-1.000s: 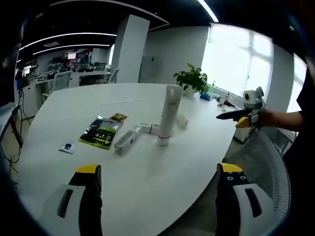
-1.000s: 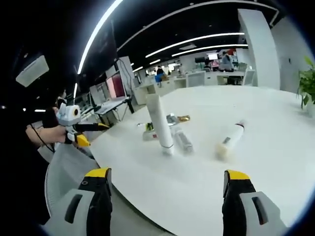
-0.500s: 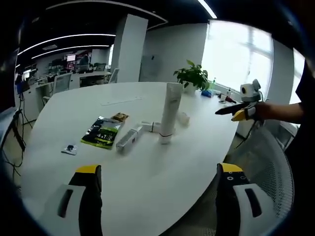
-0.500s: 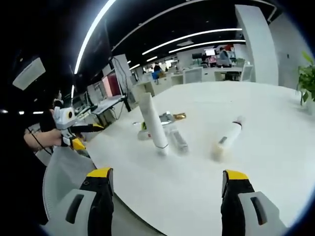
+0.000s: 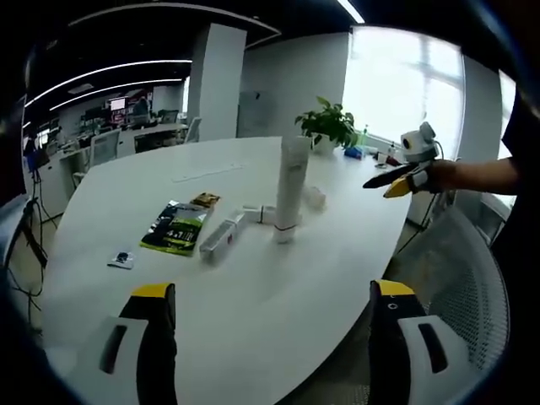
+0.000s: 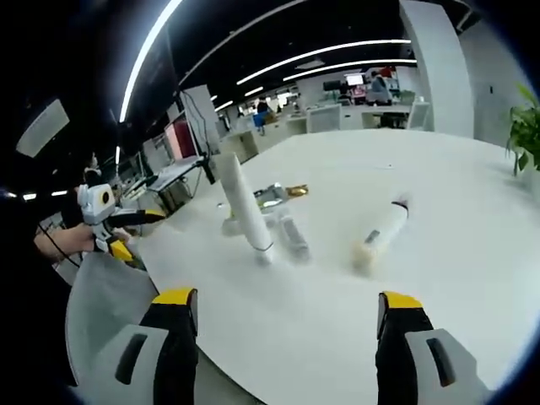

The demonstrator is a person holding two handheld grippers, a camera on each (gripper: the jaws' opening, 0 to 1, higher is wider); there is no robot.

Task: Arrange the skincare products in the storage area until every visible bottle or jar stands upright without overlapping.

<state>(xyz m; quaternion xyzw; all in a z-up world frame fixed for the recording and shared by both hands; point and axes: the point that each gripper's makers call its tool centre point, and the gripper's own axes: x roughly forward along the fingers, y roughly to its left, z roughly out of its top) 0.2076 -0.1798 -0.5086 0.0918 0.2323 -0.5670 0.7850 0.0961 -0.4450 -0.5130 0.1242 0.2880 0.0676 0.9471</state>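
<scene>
A tall white tube (image 5: 289, 187) (image 6: 243, 209) stands upright on its cap near the middle of the white table (image 5: 253, 312). Beside it lie a grey-white tube (image 5: 218, 237) (image 6: 293, 235) and a small white tube (image 5: 256, 216). Another white tube (image 6: 379, 235) (image 5: 314, 199) lies flat on the far side of the standing one. My left gripper (image 5: 268, 350) is open above the near table edge, holding nothing. My right gripper (image 6: 287, 350) is open too, back from the products; in the left gripper view the right gripper (image 5: 403, 175) hangs at the right, off the table.
A green-black sachet (image 5: 174, 228), a small gold packet (image 5: 203, 201) and a tiny dark packet (image 5: 121, 258) lie left of the tubes. A potted plant (image 5: 327, 129) stands at the table's far edge. A mesh chair back (image 5: 472, 278) sits by the table's right side.
Both cameras drifted slightly. The right gripper rose a little in the left gripper view. The products have not moved.
</scene>
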